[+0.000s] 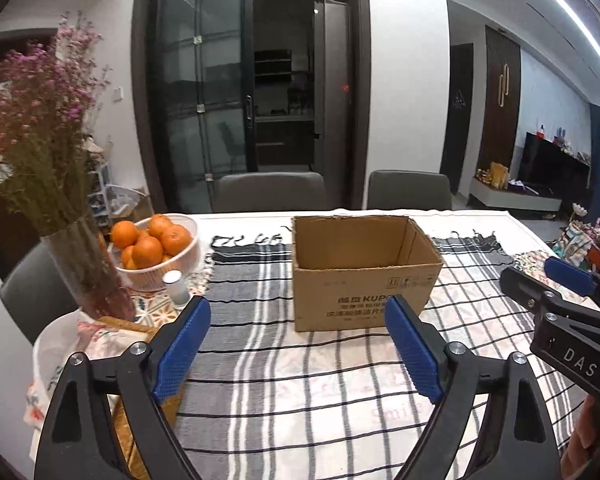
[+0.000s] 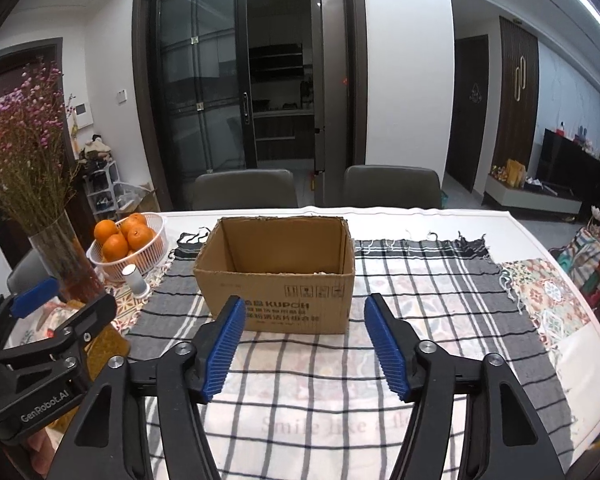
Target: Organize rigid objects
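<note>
Nearest to us in the left wrist view, our left hand-held gripper (image 1: pixel 296 340) hangs low over the plaid cloth (image 1: pixel 260 364) with its blue pads spread wide and nothing between them. Just beyond it stands the cardboard box (image 1: pixel 362 276), top flaps open, near the middle of the tabletop (image 1: pixel 516 236); from this angle we see only bare inner walls. At the far left sit a white basket of oranges (image 1: pixel 156 250), a small white cylinder with a silver cap (image 1: pixel 176 286) just in front of it, and a glass vase of dried flowers (image 1: pixel 86 272). Our right hand-held gripper (image 1: pixel 556 280) shows at the right edge, empty. In the right wrist view, that same gripper (image 2: pixel 304 344) is likewise open and holds nothing, pointed at the box (image 2: pixel 278 280), whose floor shows only a pale strip we cannot identify. The left hand-held gripper (image 2: pixel 56 304) appears at the near left, beside the vase (image 2: pixel 66 256). We judge the sorting as barely begun or just finished: neither gripper carries anything, and which loose rigid items remain we cannot tell beyond the cylinder (image 2: pixel 135 279) and oranges (image 2: pixel 124 240).
</note>
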